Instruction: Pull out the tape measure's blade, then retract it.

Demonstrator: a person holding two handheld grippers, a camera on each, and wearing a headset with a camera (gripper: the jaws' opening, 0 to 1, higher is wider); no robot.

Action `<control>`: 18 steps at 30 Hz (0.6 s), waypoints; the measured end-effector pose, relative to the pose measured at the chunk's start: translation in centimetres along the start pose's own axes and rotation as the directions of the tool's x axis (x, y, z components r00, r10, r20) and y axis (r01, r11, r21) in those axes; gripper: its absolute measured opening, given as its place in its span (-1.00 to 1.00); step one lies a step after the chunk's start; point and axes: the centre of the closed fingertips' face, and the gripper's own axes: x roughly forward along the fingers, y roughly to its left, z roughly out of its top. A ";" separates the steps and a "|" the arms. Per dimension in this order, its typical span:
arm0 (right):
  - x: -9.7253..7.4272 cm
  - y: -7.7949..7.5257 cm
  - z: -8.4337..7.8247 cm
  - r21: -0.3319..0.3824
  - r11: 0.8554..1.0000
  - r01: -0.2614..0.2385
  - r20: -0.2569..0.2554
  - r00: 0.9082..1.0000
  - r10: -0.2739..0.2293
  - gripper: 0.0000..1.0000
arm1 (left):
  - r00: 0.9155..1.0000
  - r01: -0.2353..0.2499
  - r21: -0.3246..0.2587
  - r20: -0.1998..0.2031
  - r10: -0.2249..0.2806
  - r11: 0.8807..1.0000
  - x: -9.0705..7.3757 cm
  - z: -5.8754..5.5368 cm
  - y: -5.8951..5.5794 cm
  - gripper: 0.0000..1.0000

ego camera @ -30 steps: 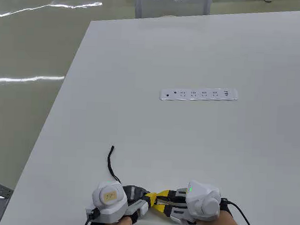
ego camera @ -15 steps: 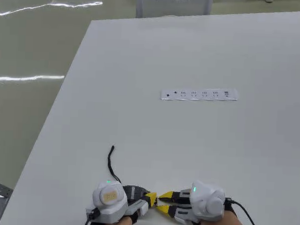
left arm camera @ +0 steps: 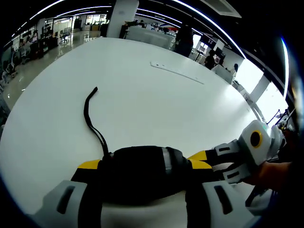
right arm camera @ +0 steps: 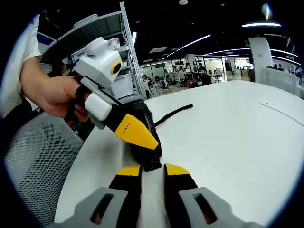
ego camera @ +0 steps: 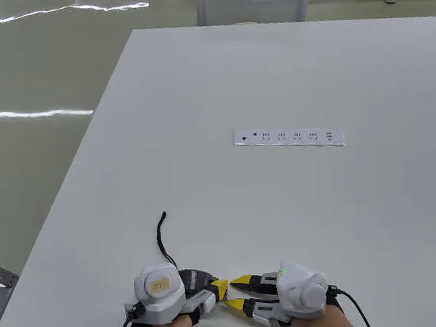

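Tape measure (ego camera: 193, 279): bottom centre, head view.
My left tool (left arm camera: 144, 160): clamped on it.
My right tool (right arm camera: 152, 172): slightly apart, at its tip.

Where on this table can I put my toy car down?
The bare table between the power strip and the tape measure is free, and so is everything beyond the strip. It is crowded at the near edge: the left gripper, the tape measure's strap and the right gripper.

White table (ego camera: 206, 98). Long white power strip (ego camera: 289, 137) lay flat mid-table. Thin black strap (ego camera: 160, 237) lay curved on top near the front edge, well apart.
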 end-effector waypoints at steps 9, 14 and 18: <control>0.4 0.0 -0.1 -0.019 1.000 -0.008 -0.010 1.000 0.008 -0.66 | 1.000 0.001 -0.001 0.001 -0.001 1.000 0.0 0.0 0.0 0.37; 0.6 0.1 -0.2 -0.030 0.999 -0.012 -0.015 1.000 0.012 -0.70 | 1.000 0.002 -0.001 0.000 -0.002 1.000 0.0 0.0 0.0 0.37; 0.7 0.2 0.0 -0.035 0.999 -0.017 -0.016 1.000 0.016 -0.71 | 1.000 0.003 -0.002 0.001 -0.003 1.000 0.0 0.0 0.0 0.37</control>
